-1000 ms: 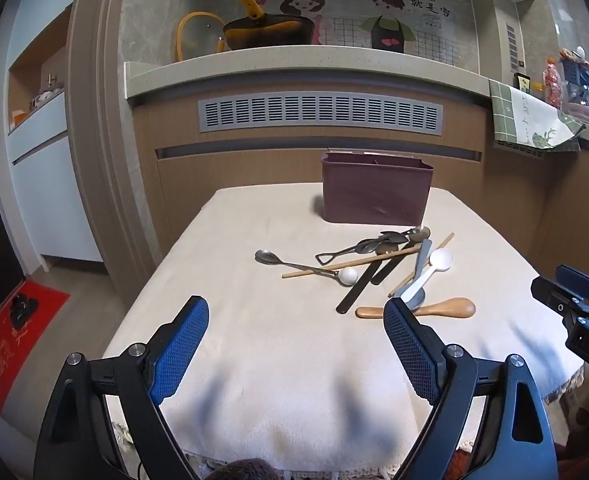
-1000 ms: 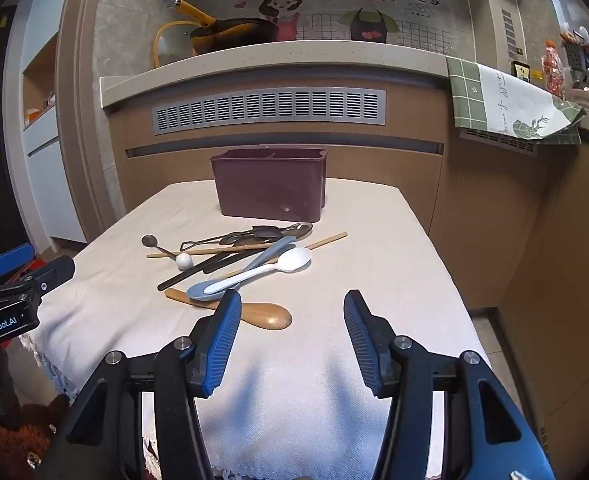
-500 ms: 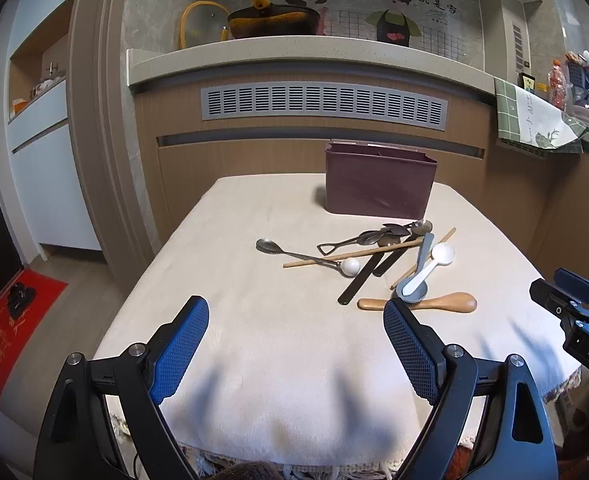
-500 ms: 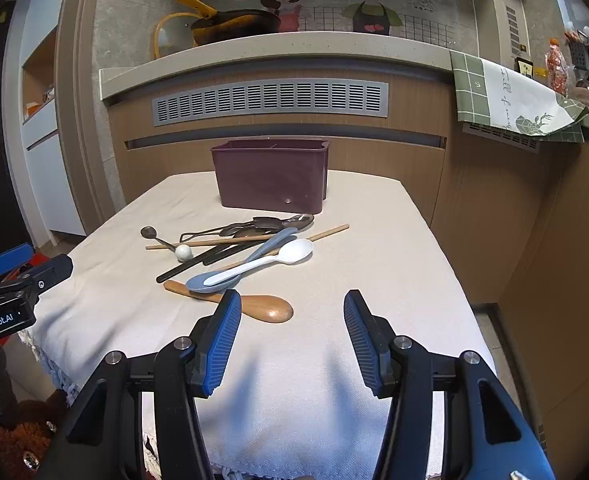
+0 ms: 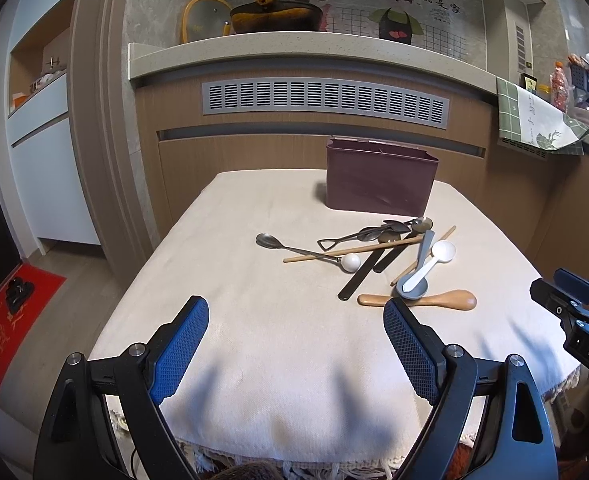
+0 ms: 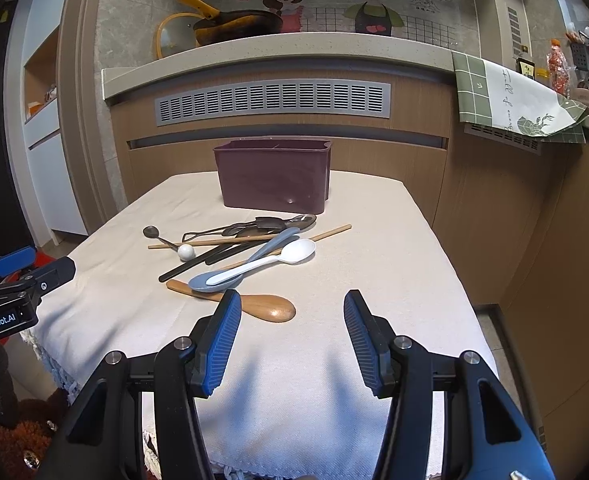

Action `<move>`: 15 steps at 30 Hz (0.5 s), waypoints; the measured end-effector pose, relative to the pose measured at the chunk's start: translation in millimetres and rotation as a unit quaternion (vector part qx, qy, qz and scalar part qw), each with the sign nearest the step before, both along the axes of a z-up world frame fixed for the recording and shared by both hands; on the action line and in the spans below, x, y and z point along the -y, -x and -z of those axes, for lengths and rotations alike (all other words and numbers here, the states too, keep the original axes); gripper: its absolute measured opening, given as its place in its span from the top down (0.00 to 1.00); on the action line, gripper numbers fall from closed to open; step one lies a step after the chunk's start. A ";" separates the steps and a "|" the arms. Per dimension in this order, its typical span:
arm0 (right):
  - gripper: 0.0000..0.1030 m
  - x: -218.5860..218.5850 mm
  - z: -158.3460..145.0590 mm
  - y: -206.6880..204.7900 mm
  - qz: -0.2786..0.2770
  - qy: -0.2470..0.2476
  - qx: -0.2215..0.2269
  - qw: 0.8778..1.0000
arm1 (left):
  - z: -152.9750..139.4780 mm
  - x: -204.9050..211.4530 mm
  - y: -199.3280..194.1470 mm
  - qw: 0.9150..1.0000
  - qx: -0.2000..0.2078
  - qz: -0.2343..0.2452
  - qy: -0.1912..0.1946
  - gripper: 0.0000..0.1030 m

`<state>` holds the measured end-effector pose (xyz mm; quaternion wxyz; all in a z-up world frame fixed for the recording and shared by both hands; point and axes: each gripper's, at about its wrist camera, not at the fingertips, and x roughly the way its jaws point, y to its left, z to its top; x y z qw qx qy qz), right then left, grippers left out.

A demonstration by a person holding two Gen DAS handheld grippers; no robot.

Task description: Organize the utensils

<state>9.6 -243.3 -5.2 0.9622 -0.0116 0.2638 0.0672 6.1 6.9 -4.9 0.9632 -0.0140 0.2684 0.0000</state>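
A heap of utensils lies mid-table: a wooden spoon (image 5: 426, 300) (image 6: 262, 306) nearest me, a white spoon (image 5: 430, 264) (image 6: 270, 260) resting in a grey-blue spoon (image 6: 230, 274), black chopsticks (image 5: 364, 270), wooden chopsticks (image 6: 230, 242), and metal spoons (image 5: 270, 241). Behind them stands a maroon utensil holder (image 5: 380, 182) (image 6: 274, 178). My left gripper (image 5: 296, 318) hovers open over the cloth, near the front edge. My right gripper (image 6: 290, 312) is open too, its left finger just short of the wooden spoon's bowl. Nothing is between either pair of fingers.
A cream tablecloth (image 5: 254, 340) covers the table, fringe hanging at the front edge. A wooden counter with a grey vent (image 5: 326, 98) rises behind the table. A green towel (image 6: 514, 100) hangs at the right. A red mat (image 5: 10, 328) lies on the floor left.
Both views have shifted slightly, showing a little more of the counter wall; the utensils, holder and both grippers' openings stay as they were.
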 end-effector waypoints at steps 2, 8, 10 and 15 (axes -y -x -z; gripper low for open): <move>0.52 -0.6 -0.1 -0.1 0.001 0.000 -0.001 1.000 | 0.3 0.2 0.0 1.000 0.000 0.000 0.000 0.14; 0.52 -0.7 0.1 -0.4 0.003 0.000 -0.003 1.000 | 1.7 1.2 1.4 1.000 -0.003 0.001 0.001 0.14; 0.52 -0.3 0.7 -0.9 0.005 -0.001 -0.004 1.000 | 1.7 1.1 1.2 1.000 -0.003 0.001 0.001 0.14; 0.52 -0.2 0.7 -0.7 0.006 -0.002 -0.005 1.000 | 1.6 1.2 1.6 1.000 -0.003 0.001 0.001 0.14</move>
